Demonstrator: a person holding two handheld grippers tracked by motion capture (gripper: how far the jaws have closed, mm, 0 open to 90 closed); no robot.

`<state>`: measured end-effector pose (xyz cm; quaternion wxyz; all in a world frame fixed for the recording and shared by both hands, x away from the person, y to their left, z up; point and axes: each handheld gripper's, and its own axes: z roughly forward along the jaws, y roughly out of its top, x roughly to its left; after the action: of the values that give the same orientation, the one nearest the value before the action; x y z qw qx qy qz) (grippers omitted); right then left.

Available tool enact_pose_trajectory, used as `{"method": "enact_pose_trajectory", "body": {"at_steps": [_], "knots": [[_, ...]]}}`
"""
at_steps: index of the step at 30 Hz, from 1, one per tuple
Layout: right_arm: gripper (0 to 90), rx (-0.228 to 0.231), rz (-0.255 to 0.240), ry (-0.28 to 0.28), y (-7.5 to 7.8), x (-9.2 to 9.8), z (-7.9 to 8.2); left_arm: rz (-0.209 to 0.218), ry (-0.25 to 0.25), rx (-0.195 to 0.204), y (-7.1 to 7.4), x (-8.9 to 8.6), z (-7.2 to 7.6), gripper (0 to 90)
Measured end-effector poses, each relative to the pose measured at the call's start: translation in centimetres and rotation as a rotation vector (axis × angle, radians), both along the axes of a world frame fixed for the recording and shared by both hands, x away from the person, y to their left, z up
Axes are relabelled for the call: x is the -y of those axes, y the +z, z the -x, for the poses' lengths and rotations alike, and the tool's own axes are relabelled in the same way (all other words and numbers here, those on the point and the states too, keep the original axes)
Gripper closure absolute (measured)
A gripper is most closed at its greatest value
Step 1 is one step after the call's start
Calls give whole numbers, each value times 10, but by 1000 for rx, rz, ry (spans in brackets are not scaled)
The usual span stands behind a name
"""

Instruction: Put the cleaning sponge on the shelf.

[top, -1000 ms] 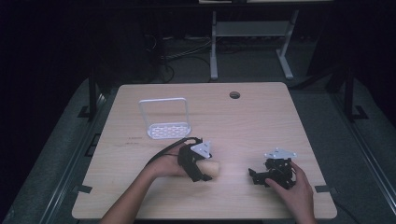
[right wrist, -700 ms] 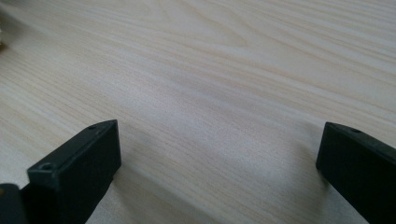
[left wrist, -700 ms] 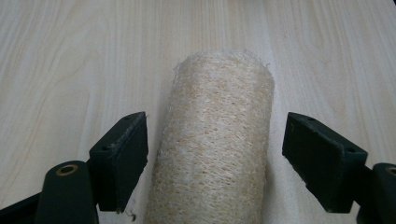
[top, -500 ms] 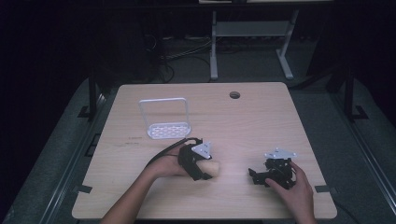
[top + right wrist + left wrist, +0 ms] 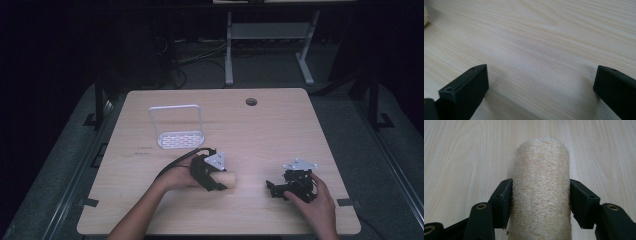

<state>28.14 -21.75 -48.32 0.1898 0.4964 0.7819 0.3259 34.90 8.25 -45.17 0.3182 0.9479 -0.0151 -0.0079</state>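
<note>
A tan loofah roll (image 5: 541, 192) lies on the wooden table, and my left gripper (image 5: 541, 197) is shut on it, one black jaw pressed against each side. In the high view the same loofah roll (image 5: 226, 179) pokes out to the right of the left gripper (image 5: 214, 181) near the table's front middle. My right gripper (image 5: 272, 188) rests low on the table to the right, held by a hand. Its jaws stand wide apart in the right gripper view, right gripper (image 5: 540, 85) open over bare wood. The roll's end (image 5: 425, 15) peeks in at the upper left edge there.
A white wire rack with a perforated base (image 5: 179, 137) stands at the back left of the table. A small dark round hole (image 5: 251, 102) sits near the far edge. The table's front edge (image 5: 220, 233) runs just behind both forearms.
</note>
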Motion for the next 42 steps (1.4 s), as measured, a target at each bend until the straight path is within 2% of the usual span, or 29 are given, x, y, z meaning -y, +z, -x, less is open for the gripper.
{"method": "enact_pose_trajectory", "body": {"at_steps": [5, 11, 22, 27, 29, 38, 42], "knots": [[0, 0, 0, 0, 0, 0, 0, 6, 6, -4, 1, 0, 1, 407], [0, 0, 0, 0, 0, 0, 0, 21, 39, -21, 2, -5, 1, 408], [0, 0, 0, 0, 0, 0, 0, 54, 135, -24, 11, -14, 0, 408], [0, 0, 0, 0, 0, 0, 0, 75, 169, -35, 14, -22, 0, 408], [0, 0, 0, 0, 0, 0, 0, 63, 177, -28, 15, -27, 0, 408], [0, 0, 0, 0, 0, 0, 0, 90, 230, -23, 20, -45, 1, 408], [0, 0, 0, 0, 0, 0, 0, 89, 251, -17, 23, -53, -1, 409]]}}
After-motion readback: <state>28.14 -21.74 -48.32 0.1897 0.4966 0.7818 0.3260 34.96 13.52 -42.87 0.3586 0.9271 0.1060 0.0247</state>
